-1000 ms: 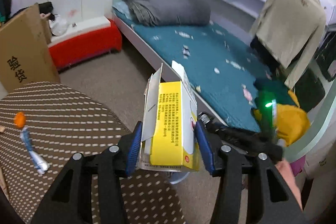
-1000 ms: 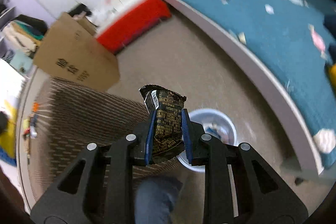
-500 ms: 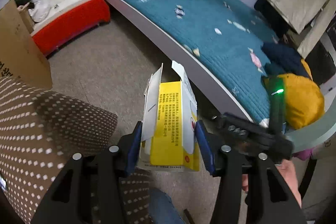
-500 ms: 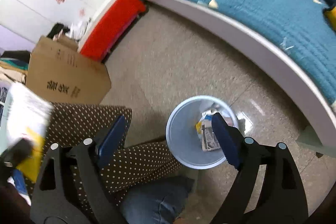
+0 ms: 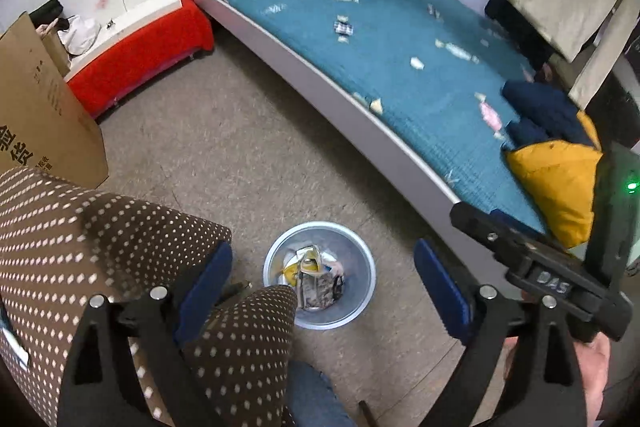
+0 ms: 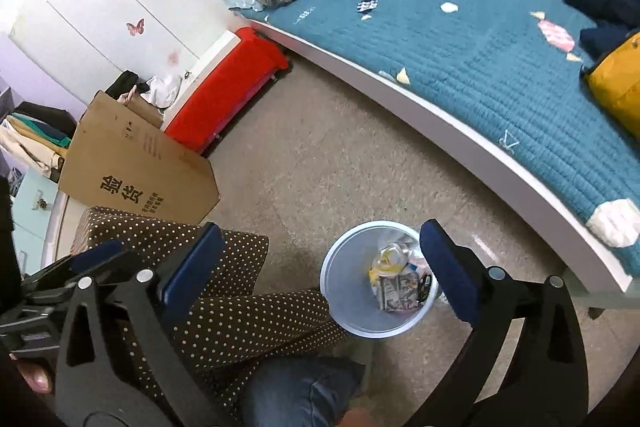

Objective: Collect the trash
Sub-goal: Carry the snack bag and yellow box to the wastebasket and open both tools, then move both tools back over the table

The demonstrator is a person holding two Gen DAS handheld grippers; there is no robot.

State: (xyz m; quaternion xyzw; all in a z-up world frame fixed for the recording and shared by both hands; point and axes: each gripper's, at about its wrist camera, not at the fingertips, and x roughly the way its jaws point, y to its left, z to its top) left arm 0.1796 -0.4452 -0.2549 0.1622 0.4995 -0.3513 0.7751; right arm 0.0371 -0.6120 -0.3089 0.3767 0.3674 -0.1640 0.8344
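A pale blue waste bin (image 5: 362,269) stands on the floor beside the table's draped corner. Inside it lie a yellow box and crumpled wrappers (image 5: 314,277). My left gripper (image 5: 323,267) hangs above the bin, its jaws opening, with nothing between them. In the right wrist view the same bin (image 6: 340,291) and its trash (image 6: 396,281) sit below my right gripper (image 6: 322,241). Its jaws are opening wide too and hold nothing. The right gripper's black frame (image 5: 532,267) shows at the right edge of the left wrist view.
A brown polka-dot tablecloth (image 5: 80,247) drapes over the table at the left. A cardboard box (image 6: 136,171) and a red bench (image 6: 224,99) stand behind it. The bed (image 6: 460,39) with a teal cover runs along the right. A person's denim-clad knee (image 6: 296,387) is below.
The left gripper let go of the yellow box, which now lies in the bin. The right gripper dropped its dark wrapper and spread wider. Both views tipped down over the bin.
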